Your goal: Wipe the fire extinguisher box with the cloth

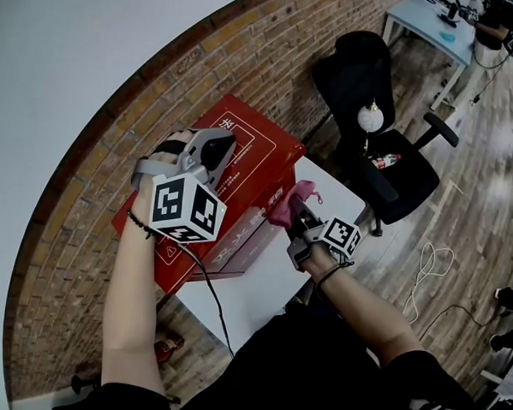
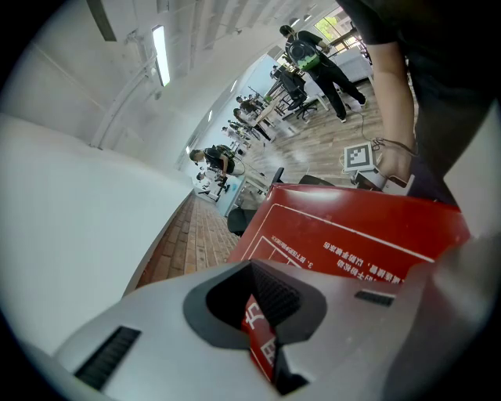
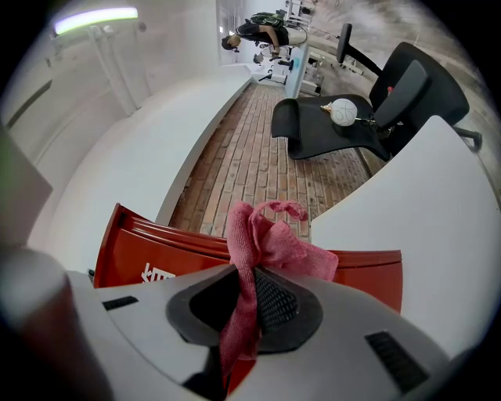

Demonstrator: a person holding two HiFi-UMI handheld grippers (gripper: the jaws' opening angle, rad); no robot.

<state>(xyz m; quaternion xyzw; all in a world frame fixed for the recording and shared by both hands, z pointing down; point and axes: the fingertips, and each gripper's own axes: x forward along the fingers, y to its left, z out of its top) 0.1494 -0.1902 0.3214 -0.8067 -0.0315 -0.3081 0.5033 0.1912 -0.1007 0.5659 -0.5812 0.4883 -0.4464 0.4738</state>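
**pink cloth at the box's front edge, both claws closed**

we see the red fire extinguisher box (image 1: 260, 170) with white print standing on a white table (image 1: 235, 293) against a curved brick wall (image 1: 94, 200). the box's flat top faces up at us.

our left gripper (image 1: 225, 147) lies on the top of the box, pointing down at a slant. its jaws are drawn together, with only a thin slit between the pads, and the red printed top shows through that slit. we cannot make out anything clamped in them.

our right gripper (image 1: 299, 212) sits level at the box's front upper edge, near its right corner. its jaws are clamped on a crumpled pink cloth (image 1: 289, 206). the bunched end of the cloth sticks out past the jaw tips and meets the box's rim.

a black office chair (image 1: 373, 103) stands beyond the table, by the wall.
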